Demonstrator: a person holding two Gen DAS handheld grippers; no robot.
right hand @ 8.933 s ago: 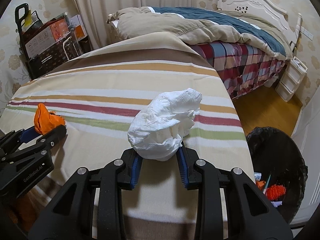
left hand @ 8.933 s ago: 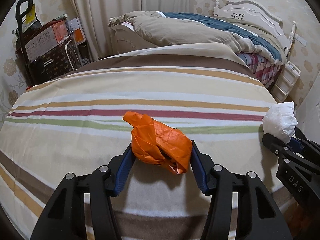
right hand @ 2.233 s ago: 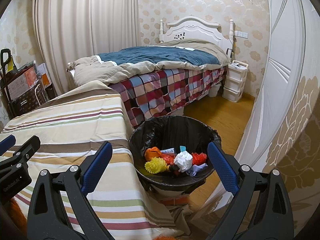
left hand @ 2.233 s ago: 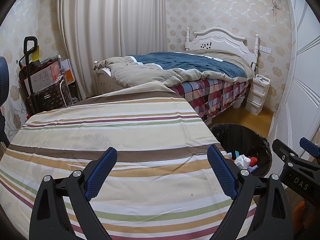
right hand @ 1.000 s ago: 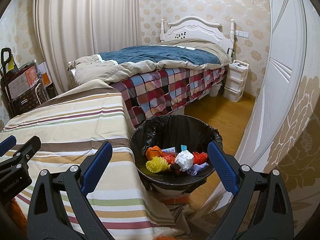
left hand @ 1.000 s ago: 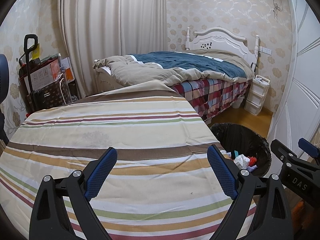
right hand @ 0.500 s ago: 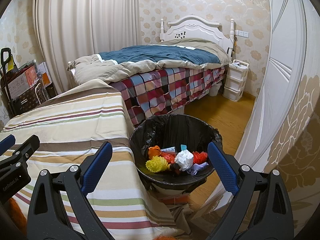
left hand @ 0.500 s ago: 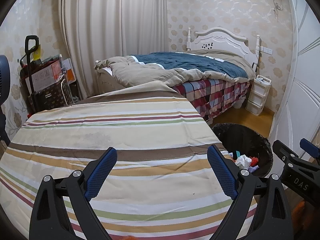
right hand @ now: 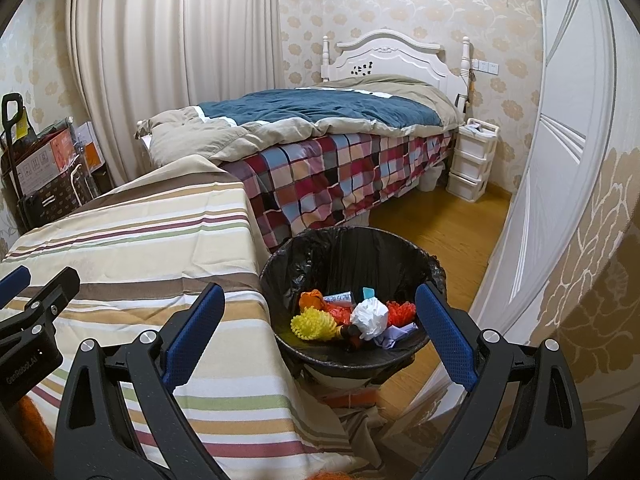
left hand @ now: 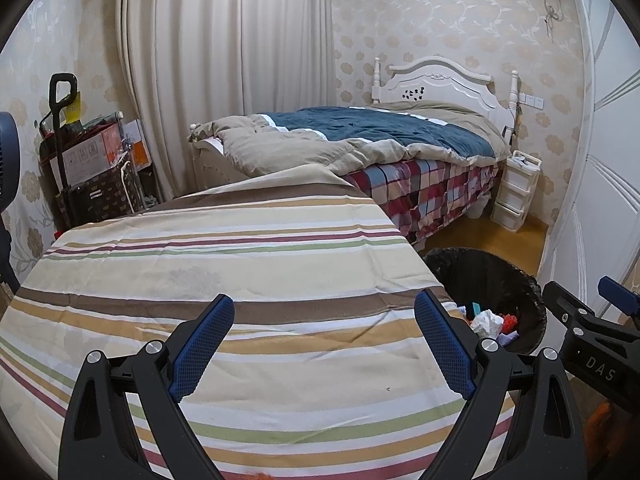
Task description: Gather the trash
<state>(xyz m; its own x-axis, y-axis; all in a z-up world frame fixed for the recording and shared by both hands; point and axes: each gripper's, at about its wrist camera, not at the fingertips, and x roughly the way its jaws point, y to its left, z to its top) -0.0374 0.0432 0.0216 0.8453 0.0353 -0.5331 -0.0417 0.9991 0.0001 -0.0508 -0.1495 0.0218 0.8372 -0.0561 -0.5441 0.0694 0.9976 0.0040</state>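
I have the left claw spread wide and empty above the striped table. My right claw is likewise released, holding nothing, poised over the black-lined trash bin that stands on the floor just beside the table's edge. Inside the bin lie the white paper wad, the orange bag, a yellow ball and other scraps. The bed stands beyond the bin, a white drawer unit beside it.
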